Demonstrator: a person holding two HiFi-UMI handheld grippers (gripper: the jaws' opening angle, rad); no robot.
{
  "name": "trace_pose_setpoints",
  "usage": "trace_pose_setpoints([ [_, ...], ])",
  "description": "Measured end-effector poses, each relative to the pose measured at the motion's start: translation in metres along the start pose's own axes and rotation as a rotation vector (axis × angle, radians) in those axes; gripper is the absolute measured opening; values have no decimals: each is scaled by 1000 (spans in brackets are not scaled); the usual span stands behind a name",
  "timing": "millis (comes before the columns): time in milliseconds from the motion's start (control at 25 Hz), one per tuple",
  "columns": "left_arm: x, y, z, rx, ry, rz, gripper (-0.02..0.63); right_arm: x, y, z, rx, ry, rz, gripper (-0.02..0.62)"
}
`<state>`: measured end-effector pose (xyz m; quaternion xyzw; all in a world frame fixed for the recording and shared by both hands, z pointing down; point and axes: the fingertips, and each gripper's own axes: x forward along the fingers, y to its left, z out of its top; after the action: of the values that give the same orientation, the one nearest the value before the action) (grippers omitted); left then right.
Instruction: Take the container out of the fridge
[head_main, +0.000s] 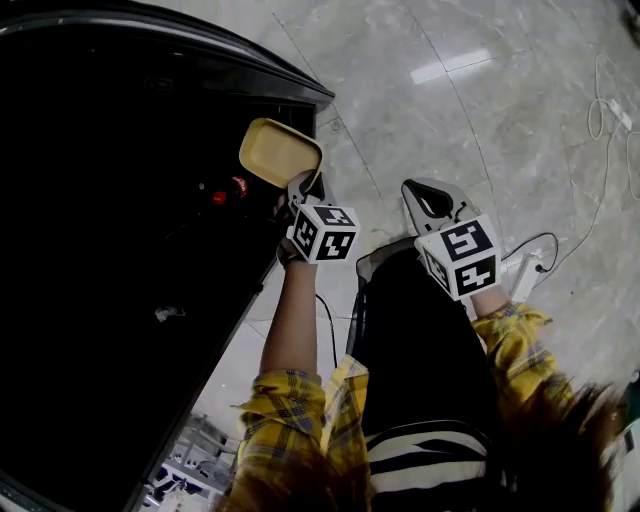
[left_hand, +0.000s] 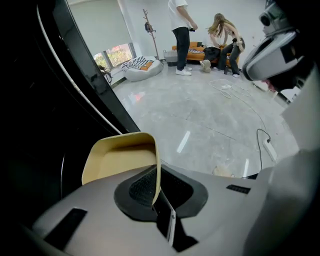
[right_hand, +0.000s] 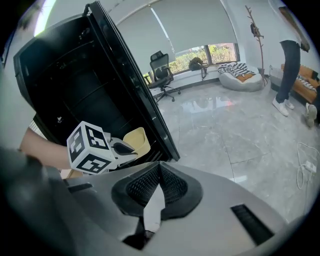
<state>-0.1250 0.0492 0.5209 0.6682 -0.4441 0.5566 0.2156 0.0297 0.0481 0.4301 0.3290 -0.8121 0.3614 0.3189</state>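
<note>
— Two grippers are up by the fridge (head_main: 120, 250). What does the left gripper (head_main: 303, 186) have?

— Its jaws are squeezed tight on one thin wall of the yellow container (head_main: 278, 150). The left gripper view shows that wall pinched between them. The container (left_hand: 120, 155) is tipped up, so its hollow side shows.

— Where is the container?

— Right at the fridge's open front, by its edge. It looks to be just outside the fridge, but the dark makes that hard to tell.

— And the right gripper (head_main: 428, 200)?

— It is on the side away from the fridge, over the shiny grey floor (head_main: 450, 100). The right gripper view shows its jaws pressed together with nothing between them.

— What is inside the fridge?

— Mostly black. One small red thing (head_main: 230, 188) sits inside, near the container. It is too dark to say what it is.

— Is anyone else there?

— Two people (left_hand: 180, 25) are far from the fridge, across the floor.
</note>
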Motion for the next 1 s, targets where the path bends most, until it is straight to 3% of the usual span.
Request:
trace_pose_setpoints([
  [560,-108,-22,27,115,-88,-82,29,-58,25,39,-18,-44,-16,28],
  [1000,-187,-36,34,140,-148,-156,29,-100,41,63,-33,-82,-39,28],
])
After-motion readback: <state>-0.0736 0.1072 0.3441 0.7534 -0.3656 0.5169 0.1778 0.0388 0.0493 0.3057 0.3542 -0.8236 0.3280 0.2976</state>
